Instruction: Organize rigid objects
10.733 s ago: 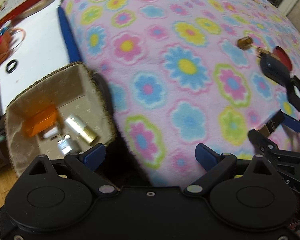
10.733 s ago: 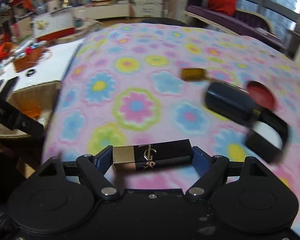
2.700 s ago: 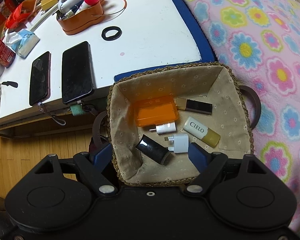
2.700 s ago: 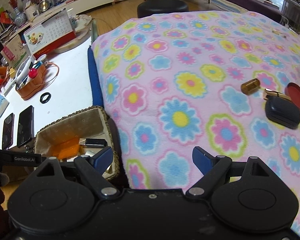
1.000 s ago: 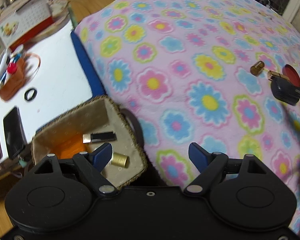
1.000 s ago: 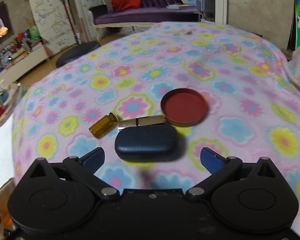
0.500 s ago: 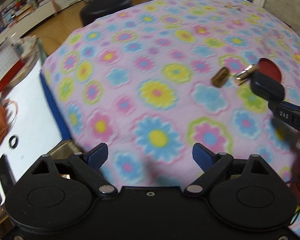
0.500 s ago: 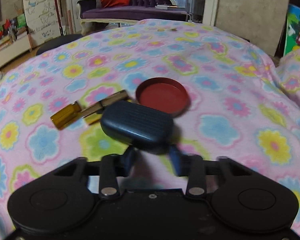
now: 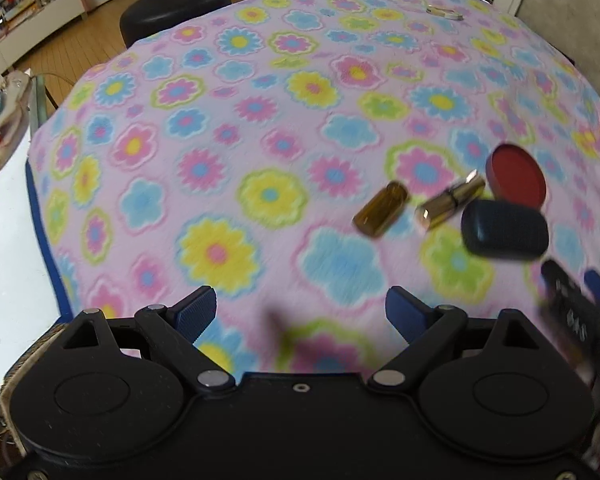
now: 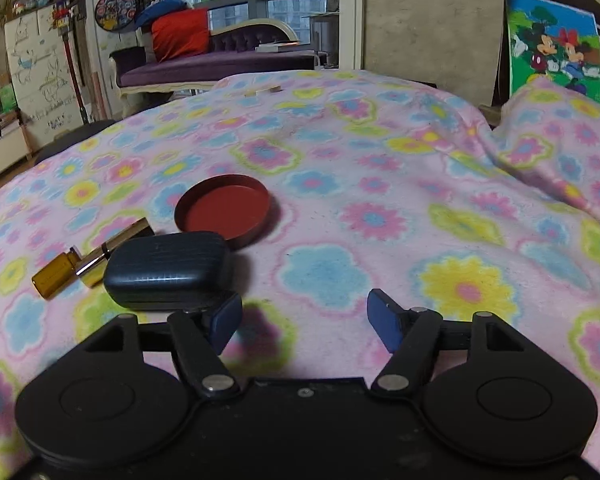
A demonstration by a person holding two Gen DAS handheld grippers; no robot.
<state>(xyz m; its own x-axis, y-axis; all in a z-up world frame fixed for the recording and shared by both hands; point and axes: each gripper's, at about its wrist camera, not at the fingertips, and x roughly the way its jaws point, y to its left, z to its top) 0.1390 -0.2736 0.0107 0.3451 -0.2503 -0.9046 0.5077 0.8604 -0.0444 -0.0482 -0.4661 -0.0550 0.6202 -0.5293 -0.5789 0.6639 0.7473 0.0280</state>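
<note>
On the flowered blanket [image 9: 260,128] lie a dark blue case [image 10: 168,270], a red round lid [image 10: 224,210], a gold lipstick tube [image 10: 112,250] and an amber vial [image 10: 54,276]. They also show in the left wrist view: the case [image 9: 504,234], the lid [image 9: 516,180], the tube [image 9: 448,204] and the vial [image 9: 380,214]. My right gripper [image 10: 304,320] is open and empty; its left finger touches or nearly touches the case's near right corner. My left gripper [image 9: 300,312] is open and empty above the blanket, well short of the vial.
The woven basket's rim [image 9: 24,364] shows at the left wrist view's lower left, beside a white table [image 9: 8,264]. A small flat object [image 10: 262,90] lies far back on the blanket. A black stool [image 9: 176,4] stands beyond the bed. A pillow [image 10: 560,128] rises at right.
My right gripper has opened from nearly shut and now sits to the right of the blue case. My left gripper has swung from the basket toward the objects on the blanket.
</note>
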